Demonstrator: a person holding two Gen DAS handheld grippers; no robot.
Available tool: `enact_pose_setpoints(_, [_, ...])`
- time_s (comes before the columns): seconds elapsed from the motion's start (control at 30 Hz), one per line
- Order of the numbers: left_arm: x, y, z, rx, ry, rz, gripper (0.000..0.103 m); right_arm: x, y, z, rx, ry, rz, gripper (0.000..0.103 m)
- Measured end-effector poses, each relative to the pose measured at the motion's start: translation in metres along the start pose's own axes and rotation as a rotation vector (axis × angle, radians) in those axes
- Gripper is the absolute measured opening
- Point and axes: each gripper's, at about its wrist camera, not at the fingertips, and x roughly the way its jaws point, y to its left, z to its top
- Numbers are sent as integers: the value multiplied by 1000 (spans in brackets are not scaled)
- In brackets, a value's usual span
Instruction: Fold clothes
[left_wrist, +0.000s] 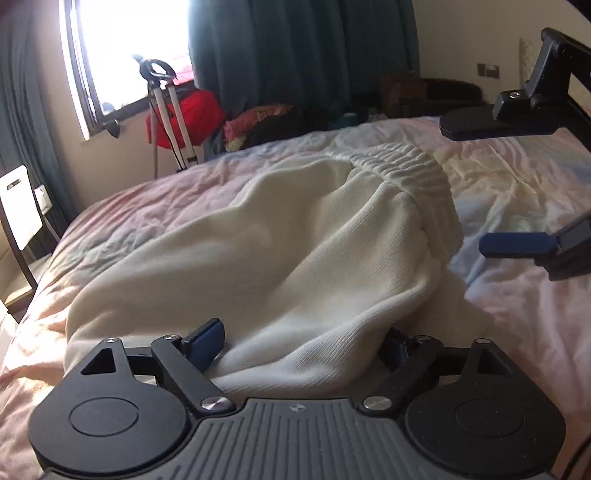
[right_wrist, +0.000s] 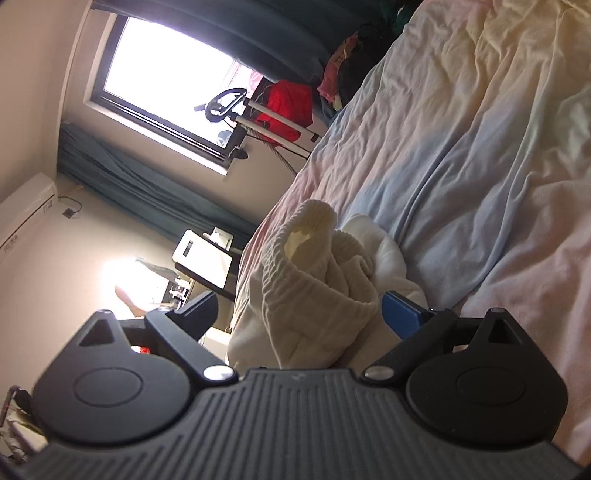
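Note:
A white knit garment (left_wrist: 295, 236) with a ribbed elastic waistband (left_wrist: 406, 166) lies on the bed. In the left wrist view my left gripper (left_wrist: 303, 345) is open, with the garment's near edge lying between its blue pads (left_wrist: 207, 343). My right gripper (left_wrist: 491, 184) shows at the right edge, open, turned on its side beside the waistband, not touching it. In the right wrist view the right gripper (right_wrist: 295, 310) is open, with the bunched waistband (right_wrist: 314, 266) between its fingers; one blue pad (right_wrist: 402, 314) is next to the cloth.
The bed sheet (left_wrist: 517, 302) is pastel pink, blue and yellow, and wrinkled. A chair (left_wrist: 18, 221) stands at the bed's left. A white stand (left_wrist: 166, 110), a red bag (left_wrist: 199, 110) and a clothes pile (left_wrist: 266, 122) sit beyond the far edge under the window.

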Motion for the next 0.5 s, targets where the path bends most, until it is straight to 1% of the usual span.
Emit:
enact_pose_setpoints(0.03, [-6,13,-5,14,22,-2,88,1,0,-1,8,12,18,98])
enact_pose_setpoints(0.07, [-13,22,-10,21,27,17,89,3,0,-3,16,25,40,98])
enact_pose_setpoints(0.17, [-31,47,-23,-3,16,72,93,9,4,-7,36,57,73,98])
enact_pose_setpoints(0.23, [-43,54,-33,-35,-6,112,97,15,6,-13,62,91,95,98])
enact_pose_setpoints(0.3, [-59,48,-44,-99,3,161,97,19,6,-19,88,125,113,98])
enact_pose_setpoints(0.37, [-60,56,-46,-199,21,204,97,23,7,-25,103,146,111,98])
enact_pose_setpoints(0.43, [-61,64,-47,-291,40,231,98,26,6,-30,117,148,105,98])
enact_pose_setpoints(0.5, [-63,72,-49,-355,42,243,101,31,4,-33,147,156,117,99])
